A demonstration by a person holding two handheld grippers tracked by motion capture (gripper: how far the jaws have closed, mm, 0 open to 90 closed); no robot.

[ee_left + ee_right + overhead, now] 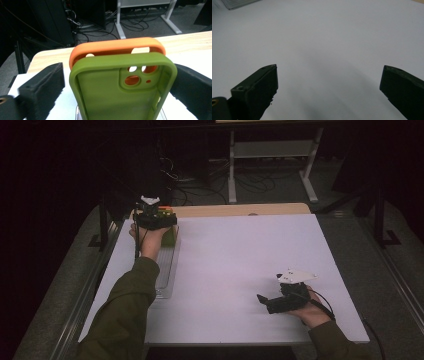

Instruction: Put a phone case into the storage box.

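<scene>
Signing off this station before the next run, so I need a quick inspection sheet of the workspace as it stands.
Surface: white table top, bare in the middle, wood strip along the far edge.
Job's things: green phone case upright in front of orange phone case, over a clear tray.
Clutter: nothing seen.
Grippers: left tongs open, jaws either side of the green case, left jaw clear of it; right tongs open, nothing between them.
Cables: tangle on the floor.
Surroundings: dark room, white stand legs.

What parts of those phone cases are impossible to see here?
- Green case: its lower end is cut off by the bottom edge of the left gripper view.
- Orange case: mostly hidden behind the green one.
- High view: both are hidden under the left gripper.
</scene>
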